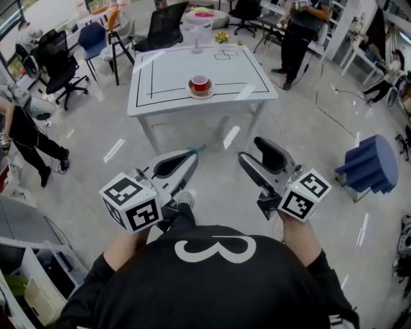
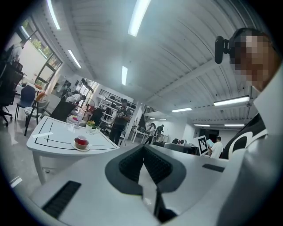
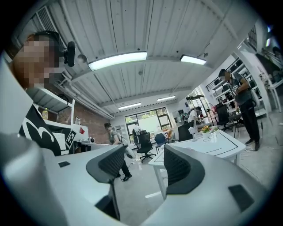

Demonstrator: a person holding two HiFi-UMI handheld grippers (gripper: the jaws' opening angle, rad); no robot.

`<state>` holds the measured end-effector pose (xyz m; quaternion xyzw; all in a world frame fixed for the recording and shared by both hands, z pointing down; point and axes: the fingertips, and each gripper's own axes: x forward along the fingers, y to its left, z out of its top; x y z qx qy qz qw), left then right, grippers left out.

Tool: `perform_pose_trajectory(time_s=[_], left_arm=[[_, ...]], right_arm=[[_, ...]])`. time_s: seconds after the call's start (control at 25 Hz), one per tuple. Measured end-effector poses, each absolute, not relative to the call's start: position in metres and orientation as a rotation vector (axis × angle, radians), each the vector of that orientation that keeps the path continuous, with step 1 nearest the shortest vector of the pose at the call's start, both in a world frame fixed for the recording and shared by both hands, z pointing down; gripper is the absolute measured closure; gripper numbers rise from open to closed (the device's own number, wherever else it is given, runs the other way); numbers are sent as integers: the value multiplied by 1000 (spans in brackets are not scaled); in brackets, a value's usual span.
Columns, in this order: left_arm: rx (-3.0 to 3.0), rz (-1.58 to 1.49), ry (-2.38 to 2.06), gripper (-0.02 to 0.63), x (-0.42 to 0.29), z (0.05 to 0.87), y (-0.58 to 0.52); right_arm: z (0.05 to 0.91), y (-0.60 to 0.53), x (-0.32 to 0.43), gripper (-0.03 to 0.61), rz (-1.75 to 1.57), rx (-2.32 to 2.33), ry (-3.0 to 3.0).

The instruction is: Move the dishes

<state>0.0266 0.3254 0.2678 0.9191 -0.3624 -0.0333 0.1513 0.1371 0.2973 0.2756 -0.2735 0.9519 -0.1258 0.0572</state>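
Observation:
A red cup stands on a cream saucer near the front edge of the white table ahead of me. The same cup shows small in the left gripper view. My left gripper is held low over the floor, well short of the table, its jaws pressed together with nothing between them. My right gripper is beside it at the same height, jaws apart and empty. In the right gripper view the table shows between and beyond the open fingers.
A clear glass and a white bowl stand at the table's far side. Black and blue office chairs ring the back and left. A person stands at the table's far right corner. A blue stool sits on the floor at right.

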Motion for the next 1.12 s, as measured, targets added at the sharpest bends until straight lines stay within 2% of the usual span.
perform_pose_trajectory(time_s=[0.4, 1.12], left_arm=[[2572, -72, -963, 611, -20, 294, 216], [2525, -7, -816, 611, -99, 316, 30]], right_arm=[[308, 197, 92, 276, -522, -923, 2874], [328, 27, 6, 273, -670, -1072, 2842]])
